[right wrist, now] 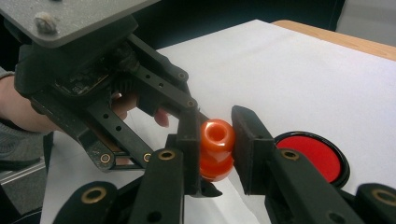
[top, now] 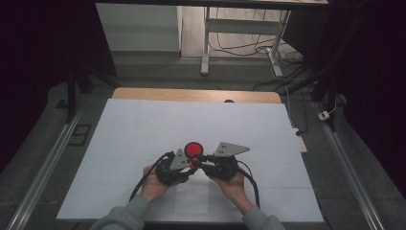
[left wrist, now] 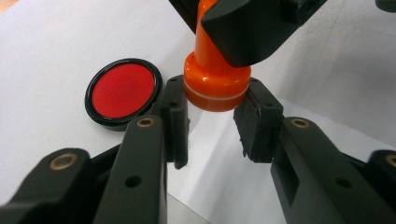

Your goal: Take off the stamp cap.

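- The right gripper [right wrist: 214, 140], black and two-jawed, is clamped on the knobbed upper end of a glossy orange plastic stamp [right wrist: 216, 148], one pad on each side of it.
- The left gripper [left wrist: 212, 119] grips the same stamp's [left wrist: 215, 86] wide round base between its black foam pads [left wrist: 256, 122].
- In the high view both grippers [top: 190, 165] [top: 197, 163] meet at the orange stamp [top: 192, 165], held by two hands near the table's front edge.
- The stamp's base hangs just above a sheet of white paper [left wrist: 219, 186].
- Just beside it lies a round red ink pad in a black rim [left wrist: 122, 90], flat on the white table cover [top: 143, 124].
- A wooden table edge [top: 191, 94] shows at the far side.
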